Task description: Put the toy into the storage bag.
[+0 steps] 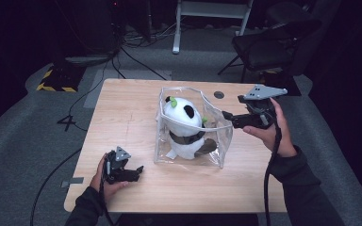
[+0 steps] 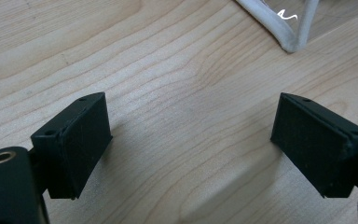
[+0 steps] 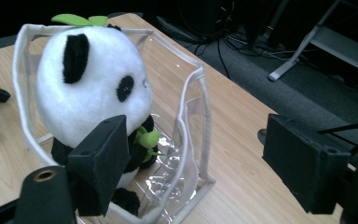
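- While the white-and-black plush panda with green leaves on its head (image 1: 185,123) already sits upright inside the clear plastic pouch with white piping along its edges (image 1: 219,141), packing it looks largely done; I judge that closing or carrying the pouch is what remains.
- Just ahead of the right claw (image 1: 226,115), the pouch's open rim stands within reach; the jaws are spread apart with nothing pinched, one jaw over the bag's mouth and the other outside its wall.
- Low on the light wooden table (image 1: 122,117), the left claw (image 1: 140,169) rests released and empty, with the pouch near, ahead and to one side of it.
- From the high view, both hands, the whole tabletop and the gap between left claw and pouch are plain.
- From the right gripper view, the panda's face (image 3: 98,88) and the green sprig at its chest (image 3: 148,139) appear close, and the pouch wall (image 3: 198,135) curves between the jaws.
- From the left gripper view, bare wood lies between the jaws, with one piped pouch corner (image 2: 289,37) beyond them.
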